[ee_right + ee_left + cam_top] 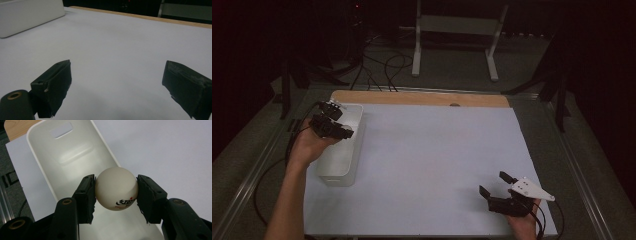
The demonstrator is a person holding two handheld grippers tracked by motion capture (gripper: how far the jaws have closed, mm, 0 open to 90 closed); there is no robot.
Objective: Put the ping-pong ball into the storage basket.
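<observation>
My left gripper (338, 120) hangs over the far end of a long white bin (343, 159) at the table's left side. It is shut on a white ping-pong ball (116, 188) with a red star and dark print, pinched between both pads above the bin's bare inside (62, 162). My right gripper (494, 183) rests near the front right corner of the table, held by a hand. Its jaws stand wide open with nothing between them (117, 82), pointing across the white surface toward the bin (27, 15).
A white sheet (432, 160) covers the tabletop, with a wooden strip (422, 98) showing along the far edge. Beyond the table, on the dark floor, are cables (382, 70) and a white stand's legs (454, 45).
</observation>
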